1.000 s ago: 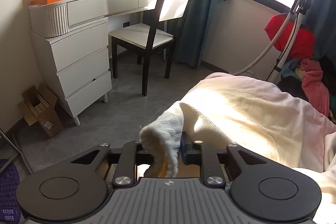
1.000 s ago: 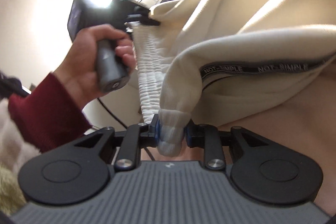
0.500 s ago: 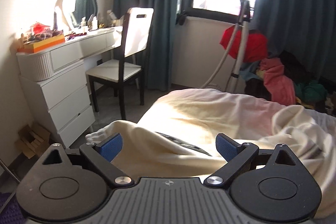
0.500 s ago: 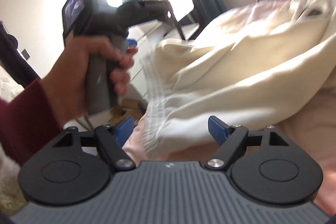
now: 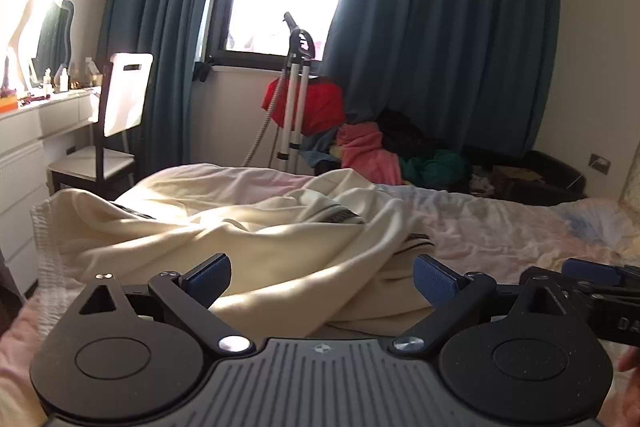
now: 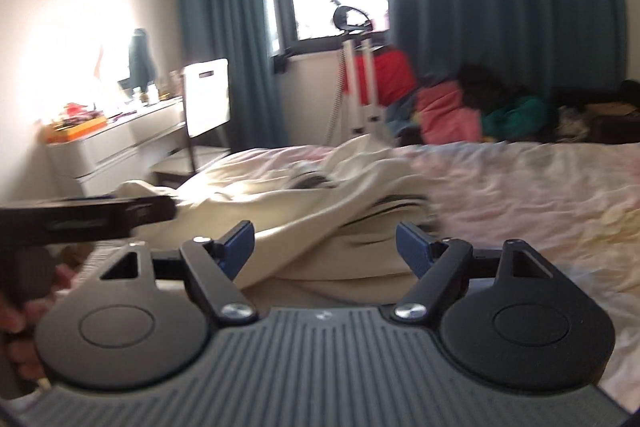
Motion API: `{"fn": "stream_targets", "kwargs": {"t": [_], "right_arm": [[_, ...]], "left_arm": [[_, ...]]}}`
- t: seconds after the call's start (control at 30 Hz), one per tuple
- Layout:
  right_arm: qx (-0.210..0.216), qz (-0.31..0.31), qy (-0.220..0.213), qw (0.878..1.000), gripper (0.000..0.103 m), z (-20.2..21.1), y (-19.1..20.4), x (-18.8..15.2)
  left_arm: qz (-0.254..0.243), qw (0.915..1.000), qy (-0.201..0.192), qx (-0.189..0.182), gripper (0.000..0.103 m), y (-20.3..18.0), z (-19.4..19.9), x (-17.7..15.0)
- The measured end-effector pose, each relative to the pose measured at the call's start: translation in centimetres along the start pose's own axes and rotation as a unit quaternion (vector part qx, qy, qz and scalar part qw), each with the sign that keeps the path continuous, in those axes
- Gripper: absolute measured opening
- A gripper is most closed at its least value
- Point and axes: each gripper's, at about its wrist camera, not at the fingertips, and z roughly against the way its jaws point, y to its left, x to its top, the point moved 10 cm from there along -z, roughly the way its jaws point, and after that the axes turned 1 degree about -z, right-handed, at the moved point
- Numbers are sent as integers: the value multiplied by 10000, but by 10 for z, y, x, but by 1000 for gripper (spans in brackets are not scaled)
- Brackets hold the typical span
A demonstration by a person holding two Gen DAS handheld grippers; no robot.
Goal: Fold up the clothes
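Note:
A cream garment with a ribbed white edge and a black lettered stripe lies crumpled on the pink bed sheet. My left gripper hovers just in front of it, open, with nothing pressed between its blue pads. The right gripper's fingers show at the right edge of the left wrist view. In the right wrist view the same garment lies ahead. My right gripper is open and empty above its near fold. The left gripper's body, held by a hand, shows at the left.
Past the bed's far side stand a white-backed chair, a white dresser, a garment steamer on a pole and a heap of coloured clothes. Dark teal curtains flank the window. The bed sheet stretches away to the right.
Both grippers were shut on the garment's ribbed edge a second ago. They have let go, opened wide and drawn back and up, and the garment now rests on the bed.

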Motion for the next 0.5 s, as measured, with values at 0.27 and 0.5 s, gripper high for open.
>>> {"fn": "stream_targets", "kwargs": {"t": [0.27, 0.5], "right_arm": [[-291, -956, 24, 9950, 80, -7, -40, -35], [-441, -1333, -8, 9901, 80, -8, -64, -34]], "left_arm": [[-480, 9980, 340, -210, 96, -35, -27, -49], [-771, 9947, 670, -130, 94, -39, -96, -54]]}}
